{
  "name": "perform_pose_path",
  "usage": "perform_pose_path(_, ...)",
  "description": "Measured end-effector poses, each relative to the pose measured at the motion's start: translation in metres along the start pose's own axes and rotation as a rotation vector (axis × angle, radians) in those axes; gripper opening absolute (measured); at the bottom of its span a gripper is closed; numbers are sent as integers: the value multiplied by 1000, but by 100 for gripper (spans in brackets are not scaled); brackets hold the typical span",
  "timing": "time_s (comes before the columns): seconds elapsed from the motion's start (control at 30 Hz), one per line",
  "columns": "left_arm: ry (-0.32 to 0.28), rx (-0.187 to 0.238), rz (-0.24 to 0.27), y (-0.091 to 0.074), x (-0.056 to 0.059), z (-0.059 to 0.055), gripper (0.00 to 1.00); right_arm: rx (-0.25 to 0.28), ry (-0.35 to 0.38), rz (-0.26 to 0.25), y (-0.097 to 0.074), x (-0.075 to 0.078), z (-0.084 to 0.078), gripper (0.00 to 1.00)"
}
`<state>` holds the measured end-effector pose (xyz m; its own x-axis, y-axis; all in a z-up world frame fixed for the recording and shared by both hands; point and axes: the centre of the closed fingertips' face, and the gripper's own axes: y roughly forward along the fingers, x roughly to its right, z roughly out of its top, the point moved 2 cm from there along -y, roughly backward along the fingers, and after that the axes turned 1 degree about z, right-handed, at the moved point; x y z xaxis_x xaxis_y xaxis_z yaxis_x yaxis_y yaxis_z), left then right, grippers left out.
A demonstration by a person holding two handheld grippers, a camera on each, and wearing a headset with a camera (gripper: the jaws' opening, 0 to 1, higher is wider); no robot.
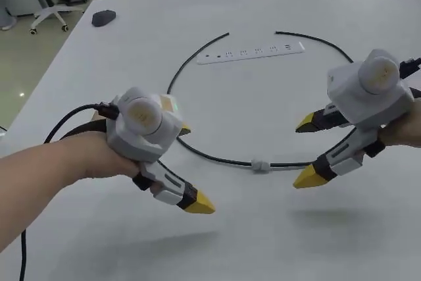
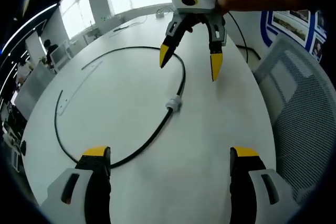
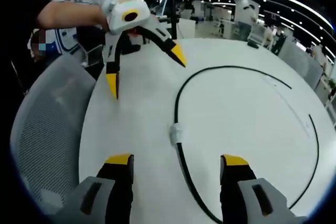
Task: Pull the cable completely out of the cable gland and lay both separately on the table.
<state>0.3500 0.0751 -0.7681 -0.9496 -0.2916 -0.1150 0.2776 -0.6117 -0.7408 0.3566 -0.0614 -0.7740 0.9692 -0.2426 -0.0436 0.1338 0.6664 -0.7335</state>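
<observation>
**Cable seated in gland on counter; both jaw sets wide and empty**

1. Far left, head view: a dark rounded object lies near the back-left edge of the white counter.
2. Left gripper: raised above the near-left part of the counter. Its jaws are spread wide with nothing between them. Its shadow falls on the counter below.
3. Centre: the black cable lies flat on the counter in a large open loop. Its two ends do not meet. A white power strip lies near the gap between them, on the far side.
4. The pale cable gland sits on the near arc of the loop, with cable emerging from both of its ends. It lies between the two grippers and touches neither.
5. Right gripper: raised above the right part of the counter. Its jaws are spread wide and empty, with the yellow tips pointing toward the gland side.
</observation>
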Motion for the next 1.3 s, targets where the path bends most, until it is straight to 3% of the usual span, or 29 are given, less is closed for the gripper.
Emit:
perform_pose_path(0.07,-9,19,0,2,0,4,92,16,4,-15,7,3,2,55)
perform_pose_path(0.17,-115,98,0,3,-1,14,91,108,47,-34,14,6,13,45)
perform_pose_path(0.23,-184,129,-5,3,-3,14,91,111,74,-25,19,6,12,41)
perform_pose_path(0.37,-168,110,-4,3,1,9,89,91,65,-30,29,8,5,33)
perform_pose_path(0.6,-177,130,-12,6,3,14,88,96,80,-5,44,6,1,26)
perform_pose_path(0.8,-206,161,4,6,-2,20,87,109,67,-4,50,7,5,18)
perform_pose_path(0.87,-230,192,-3,5,1,25,87,111,49,-7,51,7,5,14)
perform_pose_path(1.03,-243,206,-19,6,9,29,85,116,24,-17,51,4,4,9)
perform_pose_path(1.1,-247,204,-27,6,11,28,84,108,97,-2,50,1,4,8)
perform_pose_path(1.13,-249,210,-23,6,11,29,86,103,80,4,47,-1,5,8)
perform_pose_path(1.2,-301,258,-28,3,12,37,84,107,70,11,41,-5,6,8)
perform_pose_path(1.3,-377,316,-81,-4,21,51,75,164,101,75,24,-20,15,8)
